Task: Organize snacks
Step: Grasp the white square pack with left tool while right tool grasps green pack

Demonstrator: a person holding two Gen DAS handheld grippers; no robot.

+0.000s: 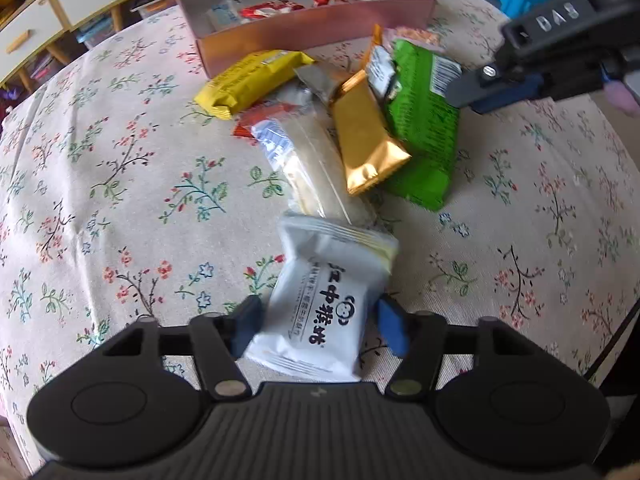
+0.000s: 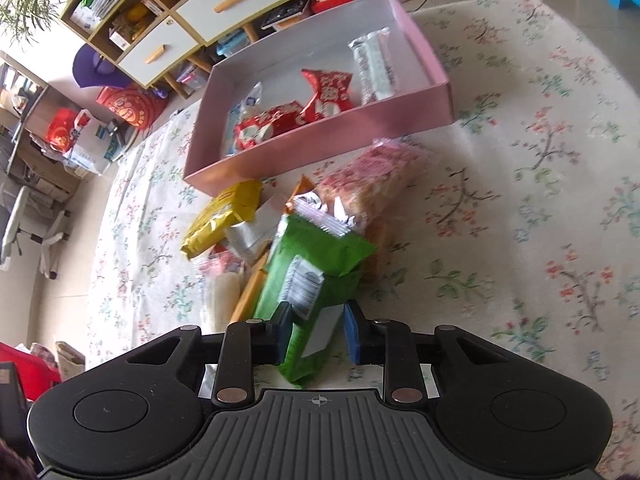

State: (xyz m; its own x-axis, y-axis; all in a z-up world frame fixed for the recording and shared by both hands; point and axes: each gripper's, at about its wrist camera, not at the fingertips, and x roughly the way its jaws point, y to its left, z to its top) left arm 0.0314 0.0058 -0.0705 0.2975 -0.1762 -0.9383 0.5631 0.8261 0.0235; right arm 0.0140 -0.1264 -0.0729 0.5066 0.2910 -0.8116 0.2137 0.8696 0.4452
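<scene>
The left gripper [image 1: 318, 322] is clamping a white packet [image 1: 320, 304], its blue pads pressing both sides, on the near side of the pink box [image 1: 316, 34] and just in front of the loose snack pile. In that pile a yellow packet [image 1: 250, 80] is lying closest to the box, a gold packet [image 1: 366, 136] is overlapping a green packet [image 1: 424, 128] farther right. The right gripper [image 2: 318, 334] is pinching the green packet's near end, below the box, which is holding red wrappers [image 2: 296, 112]. A floral tablecloth [image 1: 120, 168] is lying under everything.
</scene>
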